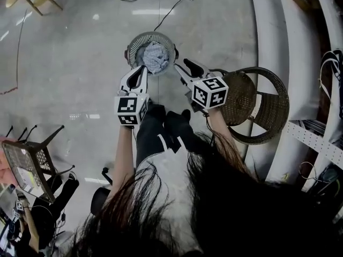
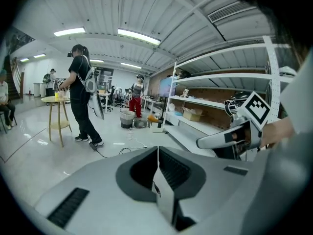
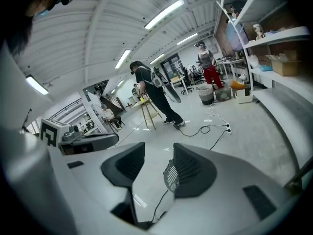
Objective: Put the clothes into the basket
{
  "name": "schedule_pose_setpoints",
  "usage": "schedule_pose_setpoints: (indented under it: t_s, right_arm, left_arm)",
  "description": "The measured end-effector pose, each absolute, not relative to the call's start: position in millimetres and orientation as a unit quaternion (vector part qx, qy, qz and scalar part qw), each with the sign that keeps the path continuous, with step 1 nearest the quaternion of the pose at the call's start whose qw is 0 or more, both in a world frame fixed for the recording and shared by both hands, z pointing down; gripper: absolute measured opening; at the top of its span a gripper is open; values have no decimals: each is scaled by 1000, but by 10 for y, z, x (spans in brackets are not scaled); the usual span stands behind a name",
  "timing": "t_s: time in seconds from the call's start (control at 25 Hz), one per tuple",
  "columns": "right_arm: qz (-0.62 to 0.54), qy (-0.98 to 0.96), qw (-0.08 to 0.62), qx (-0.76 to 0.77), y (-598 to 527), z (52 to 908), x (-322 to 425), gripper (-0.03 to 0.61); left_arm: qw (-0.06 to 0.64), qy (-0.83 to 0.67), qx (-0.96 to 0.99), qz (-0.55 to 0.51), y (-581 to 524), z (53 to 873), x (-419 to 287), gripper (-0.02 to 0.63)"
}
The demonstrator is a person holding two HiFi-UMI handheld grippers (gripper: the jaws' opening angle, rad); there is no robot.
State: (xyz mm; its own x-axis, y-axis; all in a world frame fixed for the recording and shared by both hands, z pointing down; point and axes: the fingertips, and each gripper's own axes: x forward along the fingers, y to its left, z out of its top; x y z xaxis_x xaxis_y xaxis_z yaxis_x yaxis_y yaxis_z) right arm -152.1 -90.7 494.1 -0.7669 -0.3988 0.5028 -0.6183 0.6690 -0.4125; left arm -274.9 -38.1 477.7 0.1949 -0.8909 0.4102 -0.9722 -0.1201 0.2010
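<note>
The grey-blue clothes [image 1: 155, 57] lie bundled inside the round basket [image 1: 134, 42] on the floor, filling most of it, so the task looks nearly done. The left gripper [image 1: 141, 70] has its jaws together on nothing, while the right gripper [image 1: 182, 66] has its jaws apart and empty. Both hover just beside the rim. Lifting clear should go straight up so no cloth snags. The wicker chair [image 1: 270, 111] nearby holds nothing.

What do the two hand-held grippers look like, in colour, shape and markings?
The left gripper and the right gripper have light grey shells with black ribbed pads. Each carries a white cube with black square markers. The forearms show no sleeves.
</note>
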Motion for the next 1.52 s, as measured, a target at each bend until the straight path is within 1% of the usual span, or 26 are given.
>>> schedule_pose_setpoints:
  t_s: [0.2, 0.36, 0.6, 0.76, 1.32, 1.52]
  right_arm:
    - [277, -905, 178, 269, -702, 4627, -1330, 192]
    - [277, -908, 167, 265, -520, 4444, -1153, 173]
    - [267, -918, 146, 254, -280, 4180, -957, 163]
    - [258, -923, 134, 251, -153, 4037, -829, 134]
    - [239, -940, 132, 205, 436, 3907, -440, 103]
    - [227, -945, 123, 202, 567, 3824, -308, 76]
  left_arm:
    - [216, -642, 730, 91, -116, 4568, -2652, 20]
    - [213, -649, 725, 92, 72, 4413, -2512, 20]
    - [194, -648, 730, 95, 255, 4196, -2264, 20]
    - [189, -654, 729, 76, 334, 4048, -2078, 20]
    - [186, -659, 727, 51, 831, 3950, -1302, 20]
    - [172, -652, 736, 47, 878, 3844, -1073, 20]
